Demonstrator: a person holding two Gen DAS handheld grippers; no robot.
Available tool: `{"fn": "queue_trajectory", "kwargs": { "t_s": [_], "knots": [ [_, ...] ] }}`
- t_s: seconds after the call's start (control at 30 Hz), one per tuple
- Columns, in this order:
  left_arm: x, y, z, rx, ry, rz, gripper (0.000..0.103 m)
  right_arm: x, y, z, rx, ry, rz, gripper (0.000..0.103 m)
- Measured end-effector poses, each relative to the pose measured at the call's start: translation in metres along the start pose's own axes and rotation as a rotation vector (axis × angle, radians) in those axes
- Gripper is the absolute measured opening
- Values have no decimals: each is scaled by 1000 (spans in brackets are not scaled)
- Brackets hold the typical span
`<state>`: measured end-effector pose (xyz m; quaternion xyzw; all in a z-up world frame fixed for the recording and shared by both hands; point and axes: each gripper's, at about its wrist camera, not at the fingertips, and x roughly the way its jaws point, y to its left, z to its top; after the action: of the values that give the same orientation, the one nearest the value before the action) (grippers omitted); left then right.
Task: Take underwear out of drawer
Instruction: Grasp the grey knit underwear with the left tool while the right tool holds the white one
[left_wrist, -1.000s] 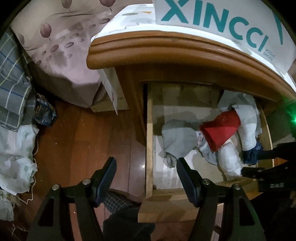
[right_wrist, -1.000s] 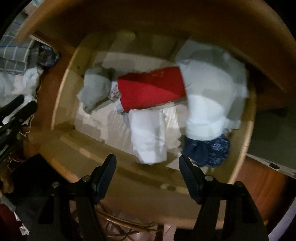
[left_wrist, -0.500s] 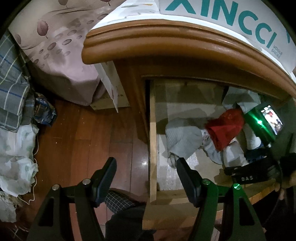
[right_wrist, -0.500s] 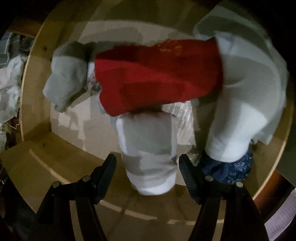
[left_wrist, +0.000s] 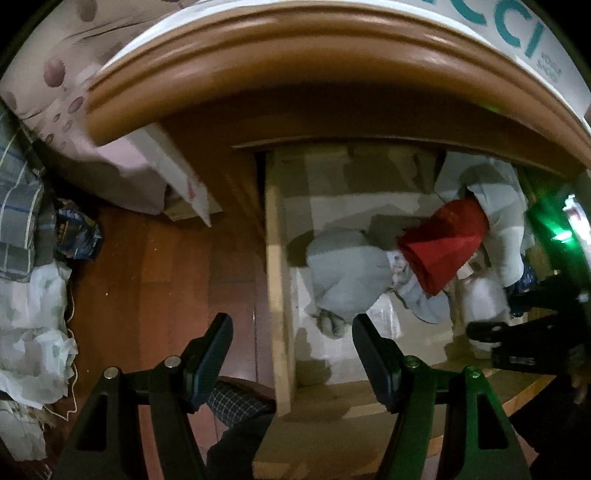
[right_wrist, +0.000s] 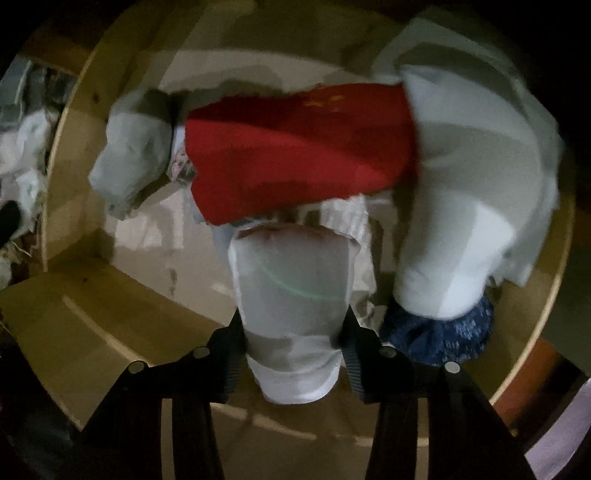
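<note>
The wooden drawer (left_wrist: 277, 295) (right_wrist: 122, 295) is pulled open and holds several rolled garments. My right gripper (right_wrist: 293, 332) reaches into it, and its fingers (right_wrist: 231, 354) press both sides of a white rolled underwear (right_wrist: 291, 295) at the drawer's front. A red roll (right_wrist: 295, 147) (left_wrist: 443, 243) lies behind it, a grey roll (right_wrist: 136, 147) (left_wrist: 347, 273) to the left, a large white roll (right_wrist: 472, 206) and a dark blue piece (right_wrist: 443, 336) to the right. My left gripper (left_wrist: 291, 354) is open and empty above the drawer's left front corner. The right gripper also shows in the left wrist view (left_wrist: 498, 332).
The nightstand's curved wooden top (left_wrist: 295, 62) overhangs the drawer. A white box with teal lettering (left_wrist: 517, 33) stands on it. Wooden floor (left_wrist: 166, 277) lies left of the drawer, with bedding (left_wrist: 74, 92) and piled clothes (left_wrist: 29, 295) further left.
My right gripper has moved down into the drawer and closed onto the white roll. My left gripper has drifted slightly closer to the drawer and stays open.
</note>
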<state>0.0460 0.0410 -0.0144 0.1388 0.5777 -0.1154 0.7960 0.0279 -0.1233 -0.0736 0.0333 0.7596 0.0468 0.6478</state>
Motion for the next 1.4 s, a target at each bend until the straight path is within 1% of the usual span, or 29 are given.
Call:
{"fn": "queue_trajectory", "kwargs": {
  "t_s": [0.13, 0.23, 0.37, 0.47, 0.57, 0.6, 0.67, 0.77, 0.83, 0.9, 1.0, 1.13, 1.17, 1.2, 1.23, 1.4],
  "knots": [
    [8, -16, 5, 41, 9, -3, 69, -25, -23, -21, 61, -78, 29, 43],
    [16, -26, 9, 68, 20, -1, 69, -39, -35, -38, 94, -120, 37, 43],
    [25, -37, 16, 96, 40, -5, 69, -63, -45, -46, 125, -164, 61, 43],
    [31, -43, 21, 118, 55, -6, 69, -72, -52, -55, 136, -183, 69, 43],
    [39, -48, 25, 139, 74, -10, 69, -69, -56, -56, 141, -188, 80, 43],
    [41, -49, 26, 144, 80, -15, 69, -66, -48, -54, 145, -189, 85, 43],
    [46, -51, 29, 154, 95, -24, 69, -64, -50, -57, 147, -195, 87, 43],
    [48, -56, 29, 183, 67, -4, 69, -62, -53, -56, 152, -198, 97, 43],
    [48, -60, 28, 208, 66, -4, 69, -64, -55, -58, 153, -198, 98, 43],
    [53, -61, 26, 219, 88, -21, 69, -63, -56, -57, 155, -195, 99, 43],
    [63, -58, 25, 203, 139, -45, 69, -63, -57, -58, 154, -194, 98, 43],
    [74, -53, 30, 188, 176, -44, 69, -62, -57, -56, 149, -193, 101, 43],
    [75, -52, 31, 183, 175, -44, 69, -62, -56, -56, 147, -193, 102, 43],
    [77, -53, 31, 185, 182, -50, 69, -62, -57, -56, 145, -193, 103, 43],
    [80, -55, 33, 197, 210, -72, 69, -62, -58, -56, 144, -192, 105, 43],
    [87, -53, 43, 183, 239, -60, 69, -60, -62, -57, 151, -191, 111, 43]
  ]
}}
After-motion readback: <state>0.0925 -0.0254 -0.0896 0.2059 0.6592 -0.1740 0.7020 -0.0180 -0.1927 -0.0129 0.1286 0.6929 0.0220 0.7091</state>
